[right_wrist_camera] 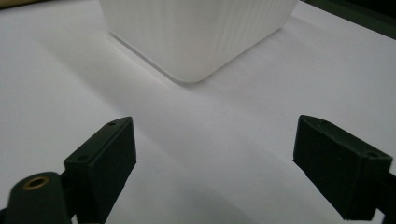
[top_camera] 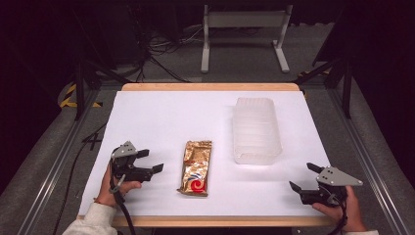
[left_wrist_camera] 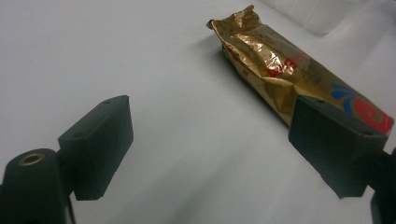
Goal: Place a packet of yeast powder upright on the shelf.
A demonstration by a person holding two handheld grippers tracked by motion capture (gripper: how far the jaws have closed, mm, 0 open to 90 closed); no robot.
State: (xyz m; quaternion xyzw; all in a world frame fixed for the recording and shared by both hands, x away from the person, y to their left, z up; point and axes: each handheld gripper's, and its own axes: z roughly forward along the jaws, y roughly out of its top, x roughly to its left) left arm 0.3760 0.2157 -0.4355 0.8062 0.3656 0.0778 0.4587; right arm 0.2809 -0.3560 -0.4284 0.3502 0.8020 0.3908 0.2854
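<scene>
Dark room, cables and a white stand frame on the floor behind; white worktop (top_camera: 161, 117) with wood edging carries two things. I have the left gripper (top_camera: 150, 161) near the worktop's front-left corner, jaws spread wide, nothing between them, aimed across at the gold foil packet (top_camera: 196, 167). Packet lies flat near the front edge, about mid-width, long axis running front to back, crimped end toward the back, red swirl at the front. In the left gripper view the packet (left_wrist_camera: 289, 74) sits just beyond the far jaw, apart from it, so no contact yet. Right gripper (top_camera: 304, 178) is by the front-right corner, also wide open and empty, pointing at the ribbed translucent tub (top_camera: 256, 129), which stands toward the back-right, well apart from the packet. My read: tub is parked as the drop target, right side waiting, left side lined up to pinch the packet across its narrow width.
</scene>
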